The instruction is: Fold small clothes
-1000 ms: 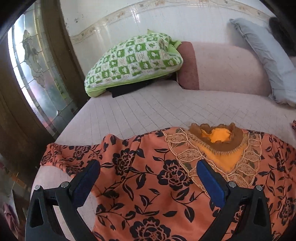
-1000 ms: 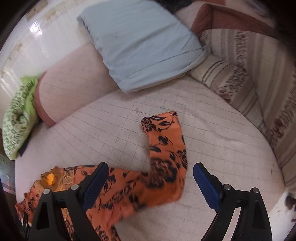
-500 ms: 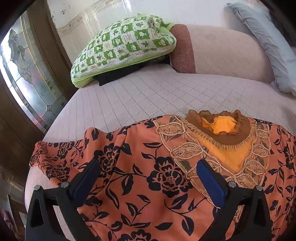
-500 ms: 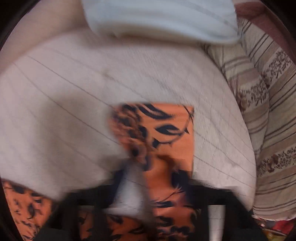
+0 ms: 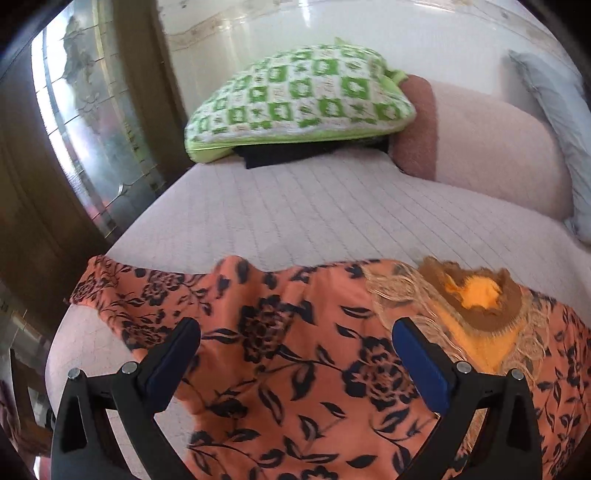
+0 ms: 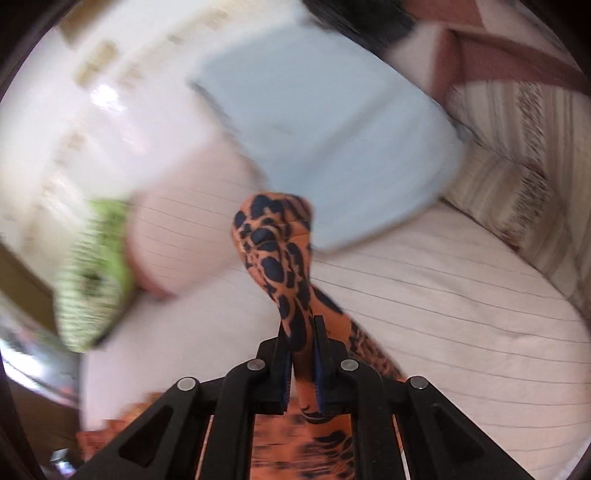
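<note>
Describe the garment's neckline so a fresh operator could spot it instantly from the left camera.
Start at the pale quilted bed; the orange floral garment lies spread across its near edge. Toward the garment's right side is the neckline: a brown ruffled collar around plain bright orange, edged with beige lace, the only unprinted patch.

Thin printed cloth dress point(image 5: 295, 362), quilted matt bedcover point(image 5: 332, 214), seemingly glossy tiled wall point(image 5: 424, 33)

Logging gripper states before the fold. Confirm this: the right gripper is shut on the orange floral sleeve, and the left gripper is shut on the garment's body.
Not quite: the left gripper is open above the garment, its fingers apart, per the left wrist view. The right gripper is shut on the sleeve.
</note>
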### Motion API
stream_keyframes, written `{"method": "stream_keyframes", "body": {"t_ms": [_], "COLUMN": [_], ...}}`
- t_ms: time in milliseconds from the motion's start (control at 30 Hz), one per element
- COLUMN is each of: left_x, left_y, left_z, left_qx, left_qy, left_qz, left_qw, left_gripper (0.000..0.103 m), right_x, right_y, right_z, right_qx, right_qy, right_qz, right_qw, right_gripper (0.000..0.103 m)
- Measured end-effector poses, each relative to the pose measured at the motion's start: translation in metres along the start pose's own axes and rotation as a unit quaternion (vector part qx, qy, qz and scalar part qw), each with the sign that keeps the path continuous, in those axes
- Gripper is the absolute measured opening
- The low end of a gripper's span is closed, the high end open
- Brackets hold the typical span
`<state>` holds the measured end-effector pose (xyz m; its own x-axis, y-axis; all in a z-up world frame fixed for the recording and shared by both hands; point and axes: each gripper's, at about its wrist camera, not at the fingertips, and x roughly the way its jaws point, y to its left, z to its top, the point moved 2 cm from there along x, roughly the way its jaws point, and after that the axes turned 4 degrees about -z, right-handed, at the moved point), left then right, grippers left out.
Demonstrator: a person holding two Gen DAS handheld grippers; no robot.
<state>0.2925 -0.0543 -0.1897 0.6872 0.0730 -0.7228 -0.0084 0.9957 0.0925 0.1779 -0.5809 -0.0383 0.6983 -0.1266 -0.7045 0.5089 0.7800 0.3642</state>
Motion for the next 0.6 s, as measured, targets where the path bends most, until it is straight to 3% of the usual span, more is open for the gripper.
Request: {"method": "stream_keyframes", "body": {"t_ms": [100,233,400,600], "left_x": [0.003,0.009,0.018,0.023], "left_y": [0.035,0.088,0.148,0.183], "left_z": [0.009,0.016,0.017,0.013], "left_qx": [-0.045,-0.108,-0.159,-0.183], "left_qy": [-0.003,-0.002,0.005,0.008], "left_qz": [0.025,0.061,0.109,0.133], "left_qw": [0.9987,0.9923,0.9812,0.9741], "left_gripper": [0.103,0.103,0.103,0.103], "right_x": [-0.017,-0.012,0.042,0.13], "right_y": [0.057,0.158,0.26,0.324], "right_z": [-0.015,-0.063,-0.138,-0.229], "right_qx": [-0.012,-0.058,-0.065,-0.027], "right_qy": [-0.005,0.013,0.076,0.154], "right_qz": [0.065,0.131,0.217,0.27], "right_qw": [0.998,0.99,0.971,0.95], "right_gripper": [0.01,0.01,0.01,0.01]}}
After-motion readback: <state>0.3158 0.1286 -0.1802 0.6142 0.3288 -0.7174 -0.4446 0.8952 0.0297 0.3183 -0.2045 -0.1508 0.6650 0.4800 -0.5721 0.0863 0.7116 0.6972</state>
